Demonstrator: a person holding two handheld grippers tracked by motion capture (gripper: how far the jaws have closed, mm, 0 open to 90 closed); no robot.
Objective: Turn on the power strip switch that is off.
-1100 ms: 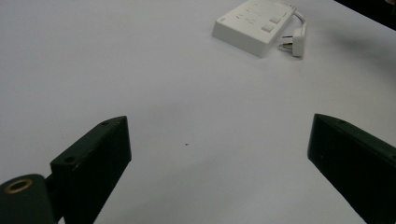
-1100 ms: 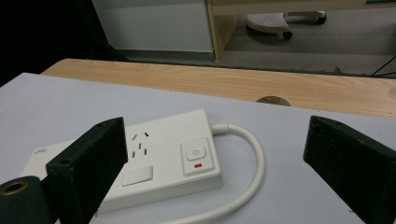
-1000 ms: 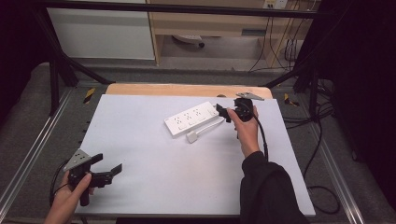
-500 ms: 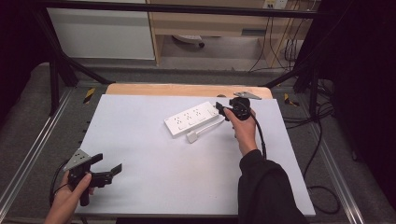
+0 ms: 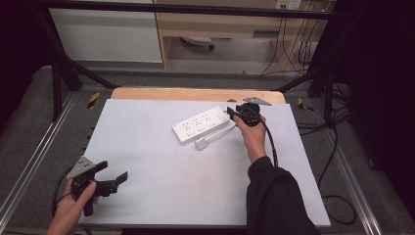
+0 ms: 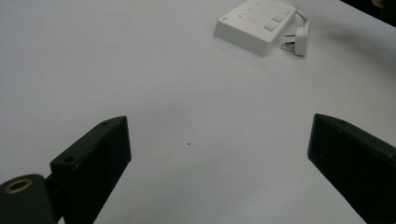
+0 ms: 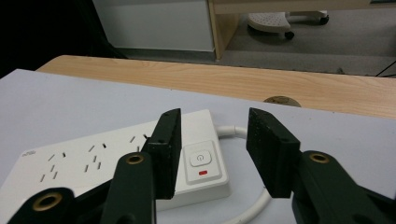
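While your right gripper [image 7: 212, 154] hovers with fingers spread over the power strip [image 5: 201, 124], lined up on its switch end, your left gripper [image 5: 105, 178] waits spread, well apart from it.

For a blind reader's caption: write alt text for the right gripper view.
The right gripper, jaws open, frames the switch end of a white power strip, its power button between them. A white cord curls beside it on the white table.

The white plastic power strip [image 7: 116, 161] bears a power symbol on its switch at 3 o'clock; its small corner logo is unreadable.
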